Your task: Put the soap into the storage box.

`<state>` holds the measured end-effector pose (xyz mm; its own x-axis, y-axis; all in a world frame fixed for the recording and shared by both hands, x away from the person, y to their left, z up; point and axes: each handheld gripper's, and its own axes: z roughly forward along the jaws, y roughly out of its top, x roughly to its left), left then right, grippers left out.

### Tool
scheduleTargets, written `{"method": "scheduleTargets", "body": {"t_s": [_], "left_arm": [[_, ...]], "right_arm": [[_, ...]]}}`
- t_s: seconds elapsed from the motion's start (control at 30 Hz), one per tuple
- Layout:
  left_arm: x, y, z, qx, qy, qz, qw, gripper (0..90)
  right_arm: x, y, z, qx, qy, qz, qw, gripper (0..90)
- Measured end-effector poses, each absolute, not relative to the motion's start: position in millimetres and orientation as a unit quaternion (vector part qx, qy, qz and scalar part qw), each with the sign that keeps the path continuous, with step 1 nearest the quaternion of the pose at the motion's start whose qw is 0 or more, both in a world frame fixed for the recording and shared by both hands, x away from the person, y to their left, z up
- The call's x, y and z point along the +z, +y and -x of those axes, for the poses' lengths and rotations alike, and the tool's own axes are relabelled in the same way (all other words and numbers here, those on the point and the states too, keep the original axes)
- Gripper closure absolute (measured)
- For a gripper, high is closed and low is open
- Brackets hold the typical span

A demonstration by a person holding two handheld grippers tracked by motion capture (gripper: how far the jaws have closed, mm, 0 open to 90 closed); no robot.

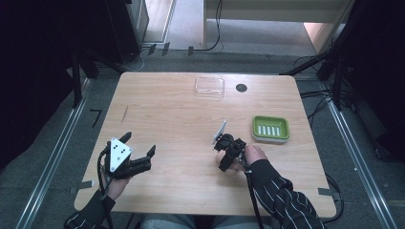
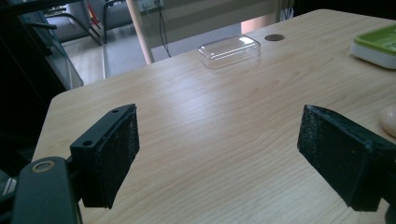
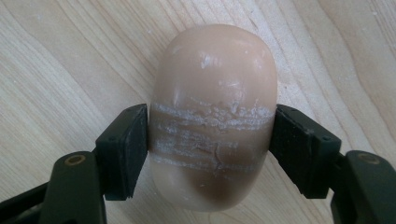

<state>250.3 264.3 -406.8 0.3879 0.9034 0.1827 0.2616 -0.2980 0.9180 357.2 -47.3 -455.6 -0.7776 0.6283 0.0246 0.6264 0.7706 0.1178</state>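
At the left of the wooden table, the left gripper lay low over the near edge, carried by the person's left hand, with its grey three-cornered plate facing up. Its jaws stood wide apart with nothing between them; in the left gripper view the two black pads framed bare wood, and beyond them a clear plastic lid rested near the far edge, with a small dark round mark just beside it.

Toward the middle of the table, in the high view, the same clear plastic lid sat at the far side, well apart from both grippers.

Right of centre, the right gripper pointed down at the tabletop, steered by the person's right hand in a dark striped sleeve. The right gripper view showed its jaws clamped on a beige bar of soap, one pad pressed against each long side at about mid-length. The soap lay flat on the wood, and pale scuffed bands crossed its top between the pads.

Farthest right, a green soap dish with a slotted white insert stood near the right gripper, not touching it. Its corner also appeared at the right edge of the left gripper view.
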Motion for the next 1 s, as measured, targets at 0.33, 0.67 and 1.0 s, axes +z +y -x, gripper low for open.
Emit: {"method": "scheduleTargets", "body": {"t_s": [0.33, 0.67, 1.0], "left_arm": [[-406.5, 264.4, -250.0, 0.376, 0.407, -0.711, 0.432, 13.3], [-406.6, 264.3, -250.0, 0.375, 0.408, -0.712, 0.432, 13.4], [-406.1, 264.3, -249.5, 0.376, 0.406, -0.712, 0.431, 13.3]], "right_arm": [[-458.2, -45.1, -355.9, 0.052, 0.942, -0.332, 0.014, 32.2], [-457.9, -44.7, -355.3, 0.049, 0.944, -0.326, 0.019, 33.0], [-453.4, -46.7, -355.0, 0.048, 0.945, -0.321, 0.023, 33.2]]}}
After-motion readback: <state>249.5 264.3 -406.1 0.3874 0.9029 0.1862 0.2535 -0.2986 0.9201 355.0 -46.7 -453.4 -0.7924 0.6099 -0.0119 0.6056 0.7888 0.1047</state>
